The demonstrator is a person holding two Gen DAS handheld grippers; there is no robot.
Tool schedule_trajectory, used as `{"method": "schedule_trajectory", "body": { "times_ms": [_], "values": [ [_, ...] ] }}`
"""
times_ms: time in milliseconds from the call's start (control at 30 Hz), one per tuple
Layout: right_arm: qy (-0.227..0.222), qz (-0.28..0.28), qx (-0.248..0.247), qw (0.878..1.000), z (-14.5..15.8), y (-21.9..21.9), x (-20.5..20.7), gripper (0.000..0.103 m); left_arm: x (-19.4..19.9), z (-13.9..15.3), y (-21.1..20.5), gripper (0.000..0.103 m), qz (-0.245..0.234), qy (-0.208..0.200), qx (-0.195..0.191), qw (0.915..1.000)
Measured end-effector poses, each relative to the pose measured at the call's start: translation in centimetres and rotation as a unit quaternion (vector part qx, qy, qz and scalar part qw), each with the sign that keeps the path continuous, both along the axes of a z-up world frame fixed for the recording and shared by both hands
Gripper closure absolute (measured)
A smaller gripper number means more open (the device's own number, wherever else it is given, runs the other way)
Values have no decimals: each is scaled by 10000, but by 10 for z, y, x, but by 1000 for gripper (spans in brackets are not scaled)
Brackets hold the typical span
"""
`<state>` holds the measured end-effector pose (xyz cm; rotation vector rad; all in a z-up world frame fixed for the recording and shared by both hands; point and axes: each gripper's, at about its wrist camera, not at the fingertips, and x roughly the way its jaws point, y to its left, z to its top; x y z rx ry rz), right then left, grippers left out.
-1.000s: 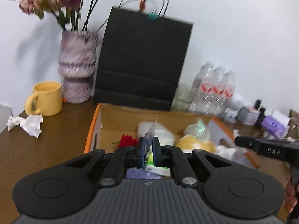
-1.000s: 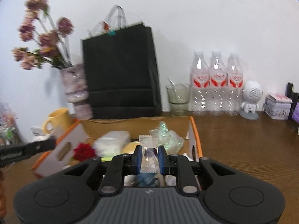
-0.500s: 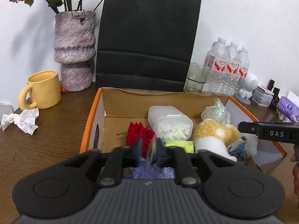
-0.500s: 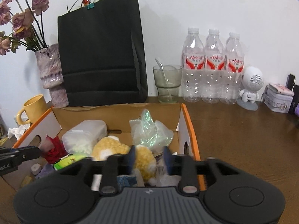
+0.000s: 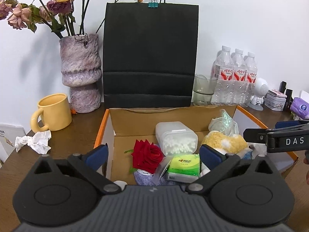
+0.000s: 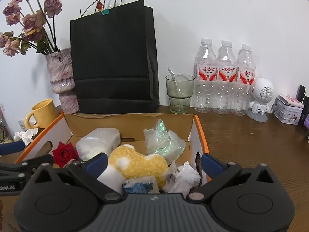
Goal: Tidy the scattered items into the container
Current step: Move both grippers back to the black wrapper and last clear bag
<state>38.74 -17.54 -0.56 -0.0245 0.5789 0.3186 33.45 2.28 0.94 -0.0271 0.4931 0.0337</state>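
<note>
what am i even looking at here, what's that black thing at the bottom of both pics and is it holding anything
The black shape at the bottom is a hand-held gripper with two blue-tipped fingers; a person carries one in each hand, and no robot arm is involved. Each picture comes from a camera mounted on one gripper, looking forward along its fingers.

The left gripper and the right gripper both hover over an orange-edged cardboard box on a wooden table. Their fingers are just spreading wide and nothing is between them, so neither holds anything.

In the box lie a red rose, a clear tub of cotton swabs, a green tissue pack and a yellow plush toy. Outside it sit a crumpled tissue and a yellow mug.
</note>
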Motion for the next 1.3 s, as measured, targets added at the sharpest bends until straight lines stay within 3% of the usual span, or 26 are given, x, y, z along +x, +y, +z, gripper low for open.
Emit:
{"method": "schedule_trajectory", "body": {
  "times_ms": [367,633,800,933,1033,1133,1200,1300],
  "values": [
    [-150,16,2,9999,13,-1,-18,0,-11,10,4,0,126,-87,-107,9998],
    [-585,61,214,9980,31,-20,-76,0,-55,24,10,0,37,-338,-231,9992],
    [-473,400,69,9981,18,-31,-116,2,-88,18,17,0,-7,-324,-236,9992],
    [19,656,81,9978,-8,-28,-125,17,-108,3,22,0,-34,-184,-422,9989],
    [335,752,0,9966,-25,-16,-119,22,-117,-7,22,0,-67,-88,-549,9984],
    [563,649,-75,9963,-43,-7,-106,36,-120,-16,22,0,-94,-3,-579,9983],
    [731,568,54,9957,-54,-6,-97,39,-119,-20,20,0,-141,59,-585,9982],
    [873,517,319,9943,-61,-6,-88,53,-119,-25,16,0,-226,129,-564,9981]
  ]
}}
